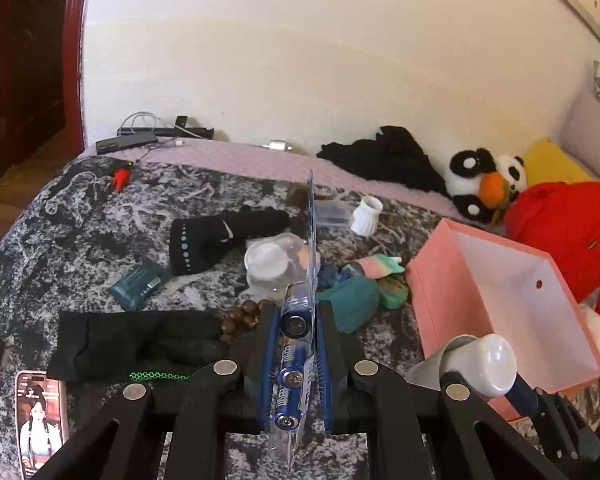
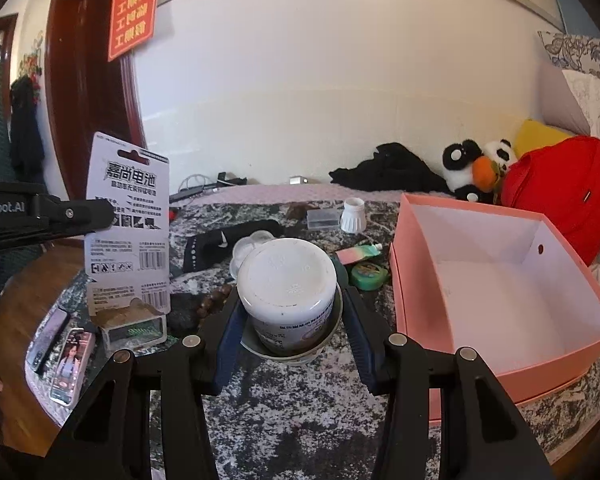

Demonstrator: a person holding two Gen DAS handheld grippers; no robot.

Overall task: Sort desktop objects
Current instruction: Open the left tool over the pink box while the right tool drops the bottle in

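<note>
My left gripper (image 1: 297, 312) is shut on a blister pack of blue batteries (image 1: 294, 344), held edge-on above the bed. The pack's white card back shows in the right wrist view (image 2: 128, 224), left of the jar. My right gripper (image 2: 290, 300) is shut on a white jar (image 2: 287, 280), held bottom toward the camera above the patterned bedspread. The jar also shows in the left wrist view (image 1: 480, 364), low right, beside the box. An open pink box (image 2: 500, 280) with a white inside stands to the right, also in the left wrist view (image 1: 496, 300).
On the bedspread lie black socks (image 1: 220, 240), a black cloth (image 1: 132, 344), brown beads (image 1: 240, 316), a teal packet (image 1: 140, 284), a white cup (image 1: 366, 216), a green tin (image 2: 368, 274), a tube (image 2: 358, 254) and a phone (image 1: 40, 428). A panda toy (image 2: 476, 172) and red bag (image 2: 564, 196) sit behind.
</note>
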